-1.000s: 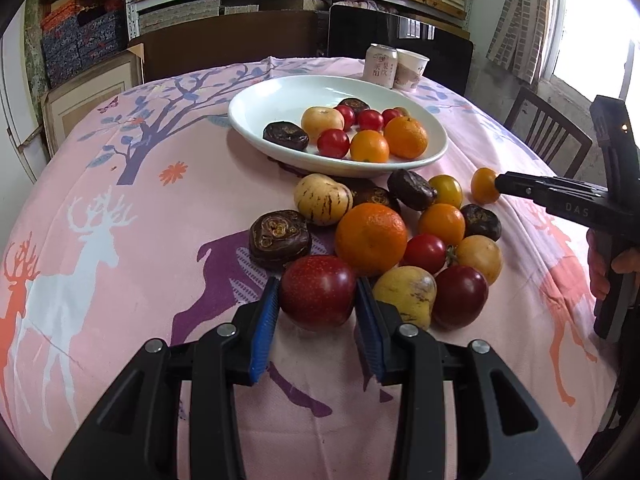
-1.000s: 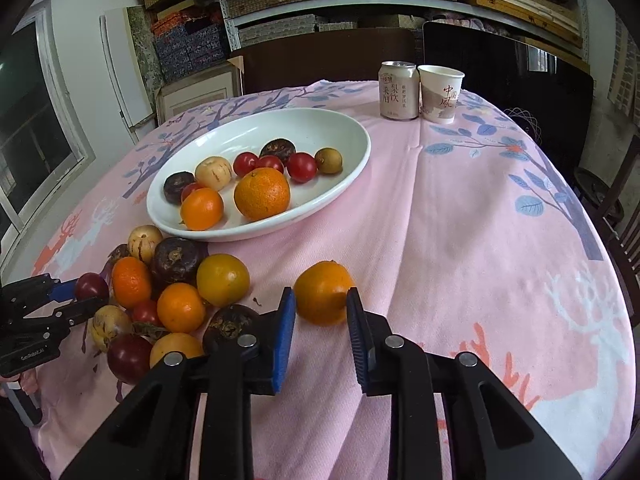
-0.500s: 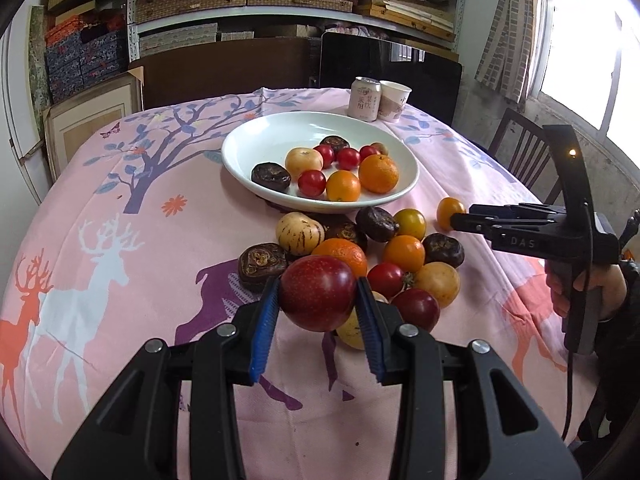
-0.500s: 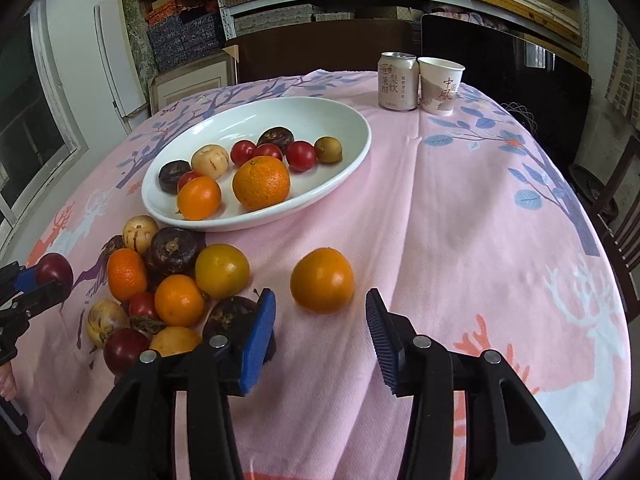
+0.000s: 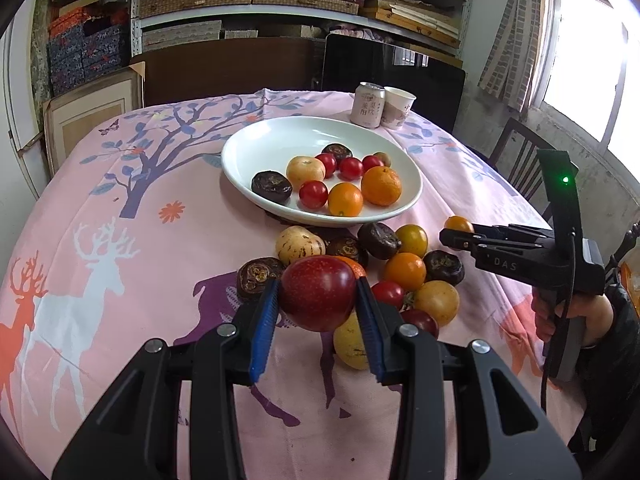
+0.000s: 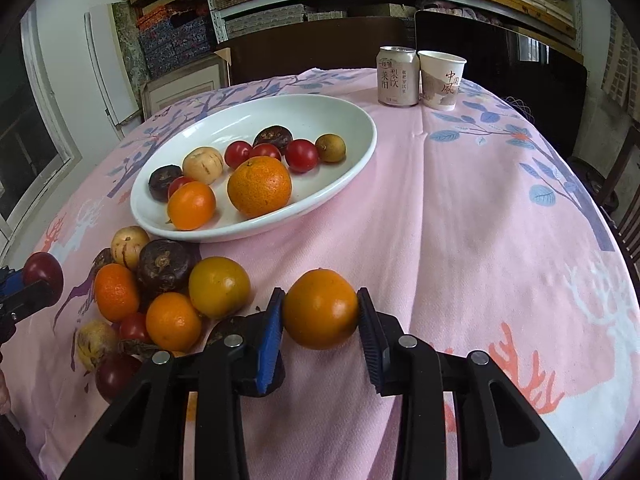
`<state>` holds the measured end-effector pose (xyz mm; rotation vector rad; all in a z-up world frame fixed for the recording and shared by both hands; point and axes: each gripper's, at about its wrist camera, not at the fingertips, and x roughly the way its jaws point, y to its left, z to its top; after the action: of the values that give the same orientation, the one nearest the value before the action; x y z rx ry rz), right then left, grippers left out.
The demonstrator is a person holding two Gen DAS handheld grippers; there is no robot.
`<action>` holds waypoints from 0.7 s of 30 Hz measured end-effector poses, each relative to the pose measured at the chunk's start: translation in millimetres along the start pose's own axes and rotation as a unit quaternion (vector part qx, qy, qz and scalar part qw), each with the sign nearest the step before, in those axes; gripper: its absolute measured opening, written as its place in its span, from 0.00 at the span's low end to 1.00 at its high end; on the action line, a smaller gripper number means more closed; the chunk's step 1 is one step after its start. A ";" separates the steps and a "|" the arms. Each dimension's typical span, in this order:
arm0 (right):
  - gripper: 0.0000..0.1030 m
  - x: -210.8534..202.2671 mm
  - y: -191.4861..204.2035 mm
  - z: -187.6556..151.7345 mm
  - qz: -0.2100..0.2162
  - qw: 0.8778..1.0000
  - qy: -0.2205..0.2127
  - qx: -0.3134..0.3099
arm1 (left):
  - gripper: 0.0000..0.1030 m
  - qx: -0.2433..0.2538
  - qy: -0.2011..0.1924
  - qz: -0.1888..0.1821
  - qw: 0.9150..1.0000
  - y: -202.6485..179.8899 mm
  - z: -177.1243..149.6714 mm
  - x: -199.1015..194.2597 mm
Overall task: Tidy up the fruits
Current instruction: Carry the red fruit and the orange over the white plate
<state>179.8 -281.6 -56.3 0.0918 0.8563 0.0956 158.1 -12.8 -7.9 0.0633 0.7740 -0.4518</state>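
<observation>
The left hand-held gripper (image 5: 318, 300) is closed on a dark red fruit (image 5: 318, 293); both blue pads press its sides, and the fruit is lifted above the heap of loose fruits (image 5: 404, 270) on the tabletop (image 5: 120, 208). In the right wrist view the same red fruit (image 6: 43, 269) shows at the far left edge, between the tips of that gripper.

The right hand-held gripper (image 6: 320, 316) grips an orange fruit (image 6: 320, 309) between its two pads. I cannot tell if this fruit touches the pink cloth or is just above it. In the left wrist view only a small part of it (image 5: 459, 224) is seen, behind the tips of the right gripper (image 5: 456, 237), at the right side of the heap.

The heap lies just in front of the white oval plate (image 5: 256, 140), and its nearest fruits reach under the rim. It has oranges, dark brown round fruits, pale striped ones, a small red tomato and a yellow one.

On the plate (image 6: 344, 120) there are already two oranges, one large (image 6: 259, 186) and one smaller (image 6: 191, 205), several small red tomatoes, two dark brown fruits, one pale striped fruit and one small brownish-green fruit.

Behind the plate, near the far edge of the tabletop, a drink can (image 6: 397, 76) and a paper cup (image 6: 441, 79) stand upright, just beside each other.
</observation>
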 end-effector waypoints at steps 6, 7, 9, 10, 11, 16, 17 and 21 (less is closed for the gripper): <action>0.35 -34.1 5.3 7.8 0.002 0.999 -0.045 -0.011 | 0.36 0.003 -0.010 -0.002 1.000 -5.9 8.3 -3.4; 0.35 -40.0 7.4 10.9 0.002 0.998 -0.053 -0.014 | 0.36 -0.001 -0.013 -0.002 1.000 -6.5 11.0 -3.1; 0.35 -49.1 12.9 19.2 -0.018 0.997 -0.067 -0.021 | 0.36 -0.013 -0.025 0.000 1.000 -7.0 17.3 -2.0; 0.35 -52.8 16.9 23.0 -0.028 0.996 -0.076 -0.026 | 0.36 -0.020 -0.028 0.002 0.999 -6.8 20.6 -1.0; 0.35 -54.3 19.4 27.7 -0.034 0.996 -0.082 -0.029 | 0.36 -0.029 -0.033 0.004 0.999 -6.4 24.9 0.7; 0.35 -47.4 25.5 47.3 -0.002 0.997 -0.079 -0.007 | 0.36 -0.053 -0.045 0.017 0.997 -3.6 47.8 18.0; 0.35 -42.4 26.9 51.2 0.008 0.997 -0.075 -0.004 | 0.36 -0.058 -0.043 0.015 0.997 -1.4 53.0 23.5; 0.35 -21.0 30.3 67.1 0.017 0.998 -0.067 -0.005 | 0.36 -0.061 -0.031 0.046 0.997 9.0 71.5 49.8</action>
<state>215.4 -256.9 6.7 0.1018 0.7213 0.1249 240.2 -38.8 8.3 -0.0289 0.7336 -0.3166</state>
